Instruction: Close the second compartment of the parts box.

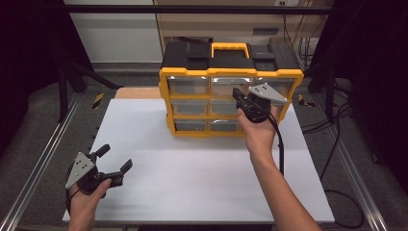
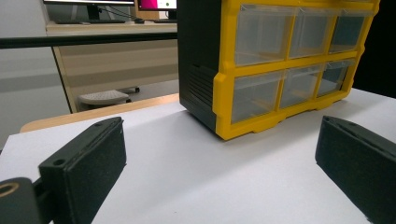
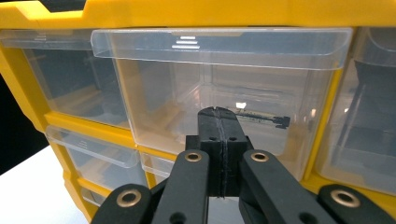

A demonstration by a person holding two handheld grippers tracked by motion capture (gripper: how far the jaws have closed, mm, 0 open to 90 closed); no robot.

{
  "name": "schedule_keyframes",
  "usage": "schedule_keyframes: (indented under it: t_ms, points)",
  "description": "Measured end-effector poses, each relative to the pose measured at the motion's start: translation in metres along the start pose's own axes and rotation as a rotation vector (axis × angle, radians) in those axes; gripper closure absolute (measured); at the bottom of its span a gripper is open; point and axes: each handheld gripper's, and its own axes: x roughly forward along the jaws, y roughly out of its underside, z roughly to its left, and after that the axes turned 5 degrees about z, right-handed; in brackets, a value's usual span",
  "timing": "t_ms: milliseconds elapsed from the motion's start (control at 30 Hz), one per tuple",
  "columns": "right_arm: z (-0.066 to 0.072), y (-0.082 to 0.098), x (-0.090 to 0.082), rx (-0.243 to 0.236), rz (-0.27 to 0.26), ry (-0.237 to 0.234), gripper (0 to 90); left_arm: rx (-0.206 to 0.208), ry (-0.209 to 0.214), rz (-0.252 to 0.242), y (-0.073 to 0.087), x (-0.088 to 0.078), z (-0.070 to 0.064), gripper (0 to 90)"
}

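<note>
A yellow and black organizer [image 1: 210, 97] with a yellow handle and several clear drawers stands at the back middle of the white table [image 1: 192, 187]. My right gripper [image 1: 236, 92] is shut with nothing between its jaws. Its tips [image 3: 218, 114] point at the front of the top middle drawer [image 3: 219, 70], very close to it; contact cannot be told. A thin dark item [image 3: 266, 120] lies inside that drawer. My left gripper [image 1: 115, 157] rests low over the table's front left corner, open and empty. In the left gripper view its jaws [image 2: 219, 172] face the organizer [image 2: 224, 93] from afar.
Metal rails [image 1: 43, 163] run along both sides of the table. Cables [image 1: 337, 144] lie on the floor to the right. A strip of wooden board [image 1: 137, 93] shows behind the table's back left edge. A wide stretch of white tabletop lies in front of the organizer.
</note>
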Motion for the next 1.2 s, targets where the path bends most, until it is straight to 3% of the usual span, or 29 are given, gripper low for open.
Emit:
schedule_keyframes:
  t_ms: [1200]
  points:
    - [-0.0029,-0.0027,0.0081,0.0,0.01,0.018,90.0,-0.002,-0.001,-0.002,-0.0003,-0.0008,0.0009,2.0]
